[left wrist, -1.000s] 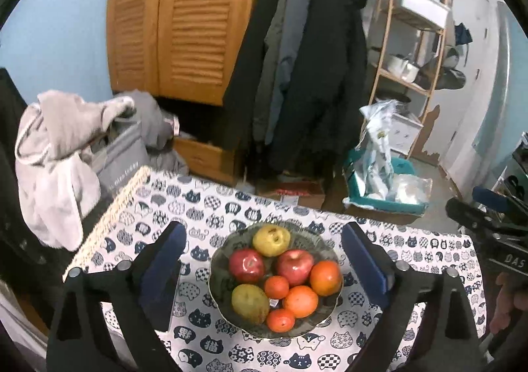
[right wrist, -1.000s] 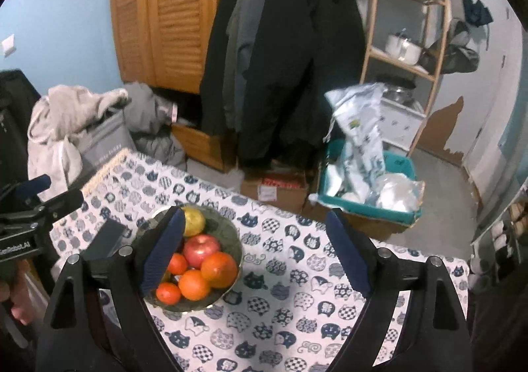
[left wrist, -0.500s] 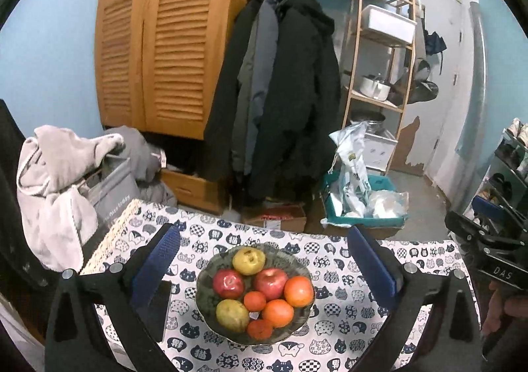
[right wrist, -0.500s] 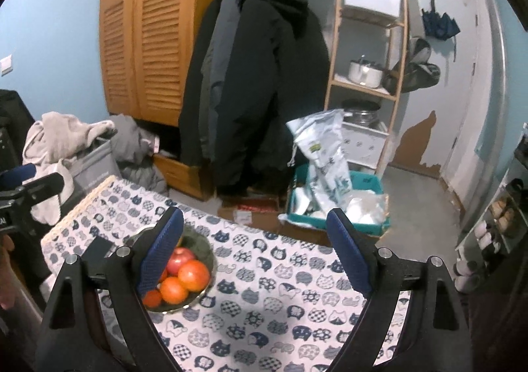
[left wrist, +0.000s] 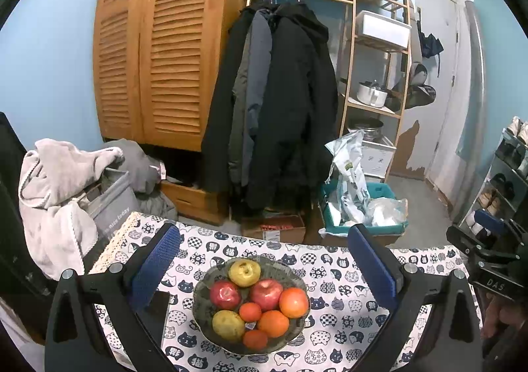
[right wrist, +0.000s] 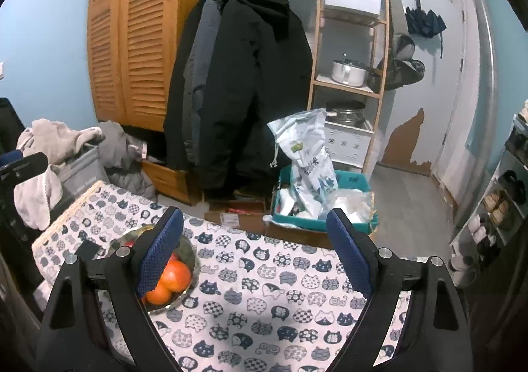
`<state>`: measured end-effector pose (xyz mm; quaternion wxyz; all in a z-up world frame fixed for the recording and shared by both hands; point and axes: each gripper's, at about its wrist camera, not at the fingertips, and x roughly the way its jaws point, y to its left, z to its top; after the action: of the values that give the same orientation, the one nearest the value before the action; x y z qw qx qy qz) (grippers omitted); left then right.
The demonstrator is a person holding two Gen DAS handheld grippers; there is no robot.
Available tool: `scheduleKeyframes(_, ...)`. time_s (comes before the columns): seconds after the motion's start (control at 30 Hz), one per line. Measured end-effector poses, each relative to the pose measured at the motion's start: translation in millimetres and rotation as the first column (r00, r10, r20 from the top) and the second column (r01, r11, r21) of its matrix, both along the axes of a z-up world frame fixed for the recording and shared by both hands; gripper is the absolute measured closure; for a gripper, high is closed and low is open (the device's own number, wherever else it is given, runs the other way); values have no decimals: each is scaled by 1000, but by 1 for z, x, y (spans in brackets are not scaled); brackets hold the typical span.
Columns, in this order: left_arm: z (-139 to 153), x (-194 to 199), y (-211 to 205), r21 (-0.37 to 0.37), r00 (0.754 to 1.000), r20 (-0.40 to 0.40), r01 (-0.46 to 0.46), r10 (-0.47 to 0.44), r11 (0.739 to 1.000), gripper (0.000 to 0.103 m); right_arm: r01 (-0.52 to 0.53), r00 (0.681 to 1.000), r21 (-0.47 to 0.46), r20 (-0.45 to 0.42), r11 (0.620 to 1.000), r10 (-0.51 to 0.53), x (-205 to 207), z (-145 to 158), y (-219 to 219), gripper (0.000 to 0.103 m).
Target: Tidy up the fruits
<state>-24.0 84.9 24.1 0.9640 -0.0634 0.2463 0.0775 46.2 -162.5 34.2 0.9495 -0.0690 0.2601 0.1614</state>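
Observation:
A dark glass bowl (left wrist: 201,306) sits on the cat-print tablecloth (left wrist: 340,276). It holds two red apples (left wrist: 266,293), two yellow-green pears (left wrist: 244,271) and several oranges (left wrist: 293,302). My left gripper (left wrist: 264,268) is open and empty, held above and behind the bowl. My right gripper (right wrist: 254,251) is open and empty, to the right of the bowl (right wrist: 191,253), whose oranges (right wrist: 175,276) show behind its left finger.
A dark flat object (left wrist: 155,312) lies on the cloth left of the bowl. Beyond the table's far edge are a laundry basket with clothes (left wrist: 59,194), hanging coats (left wrist: 277,108), a teal bin with bags (left wrist: 359,207) and a wooden shelf (left wrist: 376,75).
Both grippers have risen and drawn back from the table, so the bowl looks smaller and lower in both views. Both stay open and empty.

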Motion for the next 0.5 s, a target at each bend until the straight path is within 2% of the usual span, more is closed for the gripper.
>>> scheduleKeyframes(0.5, -1, 4, -4, 28, 1000, -20, -17, 17, 999, 1, 1, 1000, -2, -11, 1000, -1, 2, -2, -3, 16)
